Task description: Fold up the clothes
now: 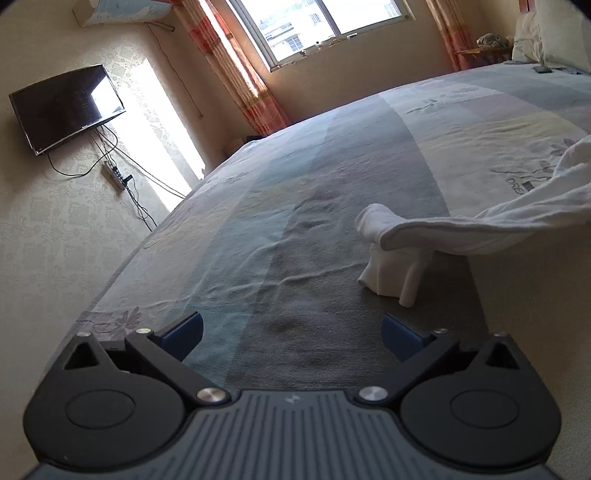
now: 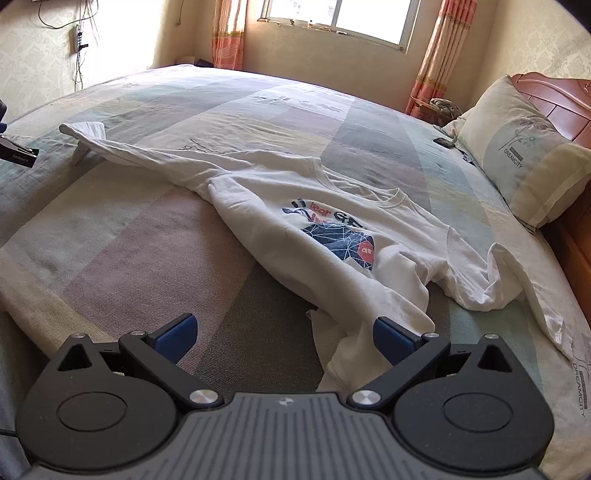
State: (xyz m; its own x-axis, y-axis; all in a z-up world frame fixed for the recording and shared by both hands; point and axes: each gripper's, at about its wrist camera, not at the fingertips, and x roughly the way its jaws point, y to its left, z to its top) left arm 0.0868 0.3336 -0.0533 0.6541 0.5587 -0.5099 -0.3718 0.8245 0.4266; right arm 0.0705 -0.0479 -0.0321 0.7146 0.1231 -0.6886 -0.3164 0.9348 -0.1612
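Observation:
A white long-sleeved shirt (image 2: 332,236) with a blue and red print lies rumpled across the bed, collar toward the pillow. One sleeve (image 2: 122,147) stretches far left, its cuff raised off the sheet. In the left wrist view that same sleeve cuff (image 1: 388,240) hangs ahead and to the right. My left gripper (image 1: 291,334) is open above the bare sheet, short of the cuff. My right gripper (image 2: 284,336) is open, low over the shirt's near hem (image 2: 343,354), which lies by its right finger.
The bed (image 2: 147,251) has a striped pastel sheet. A pillow (image 2: 517,158) and wooden headboard (image 2: 554,96) stand at the right. A small dark object (image 2: 443,142) lies near the pillow. A wall TV (image 1: 66,107) and cables hang left; a window (image 1: 314,26) is behind.

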